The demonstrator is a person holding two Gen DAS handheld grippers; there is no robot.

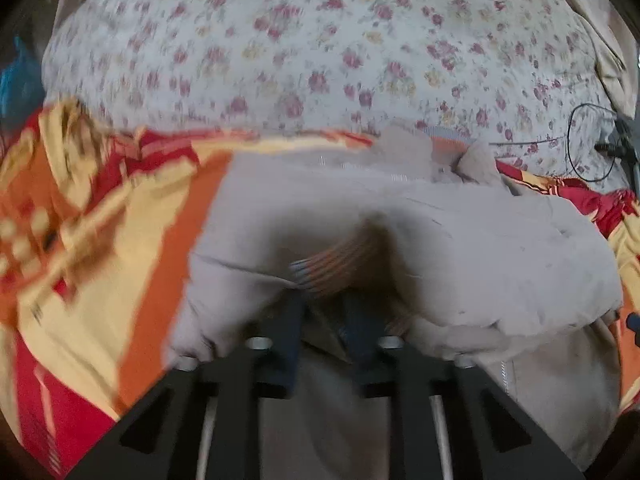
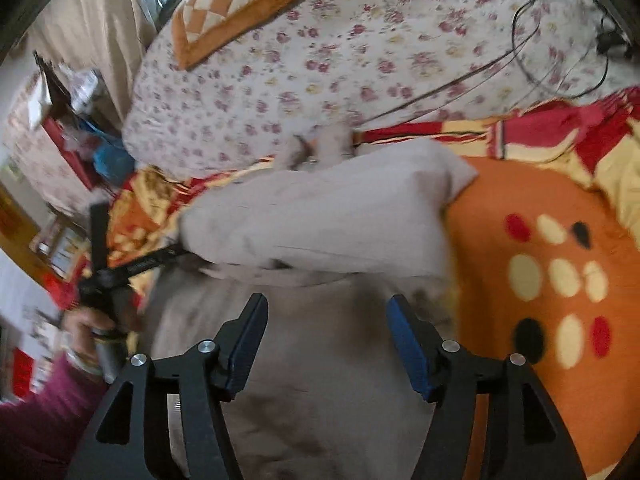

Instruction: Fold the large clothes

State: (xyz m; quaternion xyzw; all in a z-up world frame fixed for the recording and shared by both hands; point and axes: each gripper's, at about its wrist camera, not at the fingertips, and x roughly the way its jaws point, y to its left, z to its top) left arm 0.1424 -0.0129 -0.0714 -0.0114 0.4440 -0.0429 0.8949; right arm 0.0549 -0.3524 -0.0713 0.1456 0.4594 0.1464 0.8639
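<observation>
A large pale grey jacket [image 1: 460, 248] lies on an orange, red and yellow blanket [image 1: 100, 240] on a bed. My left gripper [image 1: 326, 304] is shut on the jacket's striped orange and grey ribbed cuff [image 1: 332, 268], with grey cloth bunched over it. In the right wrist view the jacket [image 2: 320, 220] is partly folded over itself. My right gripper [image 2: 327, 344] is open and empty just above the jacket's lower grey part. The left gripper [image 2: 108, 276] shows there at the left, held by a hand.
A floral sheet [image 1: 300, 60] covers the bed beyond the blanket. A checked orange cushion [image 2: 236, 4] lies at the far end. Black cables [image 2: 560, 60] lie on the sheet at the right. Cluttered shelves [image 2: 60, 120] stand left of the bed.
</observation>
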